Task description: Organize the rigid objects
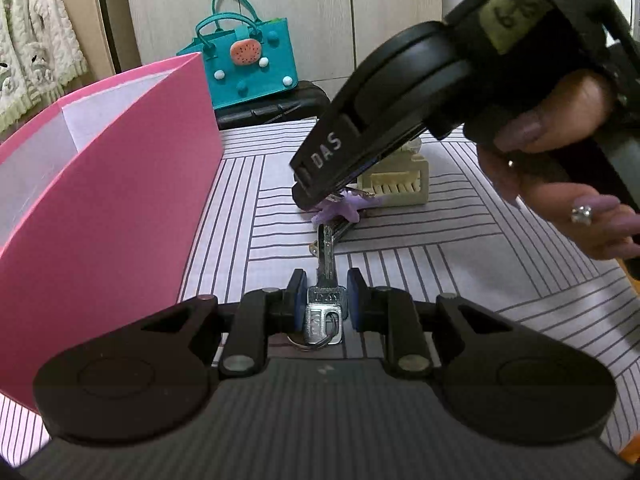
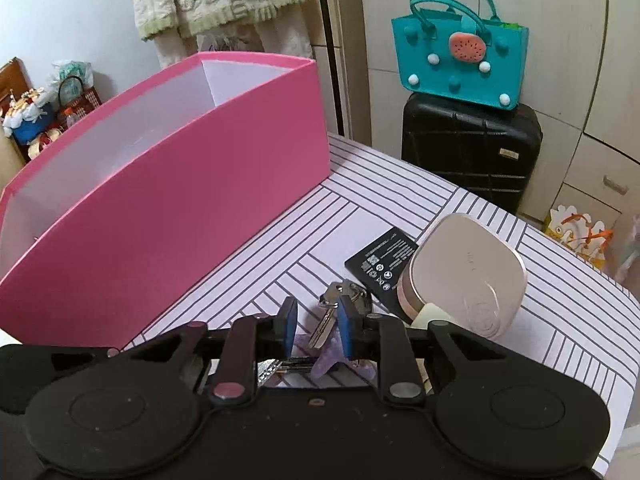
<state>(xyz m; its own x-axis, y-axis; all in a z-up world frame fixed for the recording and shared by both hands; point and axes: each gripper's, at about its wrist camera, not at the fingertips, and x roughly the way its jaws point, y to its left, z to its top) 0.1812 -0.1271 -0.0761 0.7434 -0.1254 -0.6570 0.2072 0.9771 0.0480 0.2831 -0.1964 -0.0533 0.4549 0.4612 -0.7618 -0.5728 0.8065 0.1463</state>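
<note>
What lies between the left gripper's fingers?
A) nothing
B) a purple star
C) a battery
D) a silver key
D: in the left wrist view the silver key lies on the striped cloth between the open blue pads of the left gripper, which do not touch it.

Far left: pink rectangular cardboard box (image 2: 192, 184) with white interior. Table (image 2: 560, 320): white cloth patterned with dark stripe blocks. Near centre: silver metal key (image 1: 326, 276), lilac star-shaped charm (image 1: 340, 210). Right: black printed battery (image 2: 380, 264), pale gold tin (image 2: 468, 272). Far: teal felt bag (image 2: 460, 52), watermelon motif.
</note>
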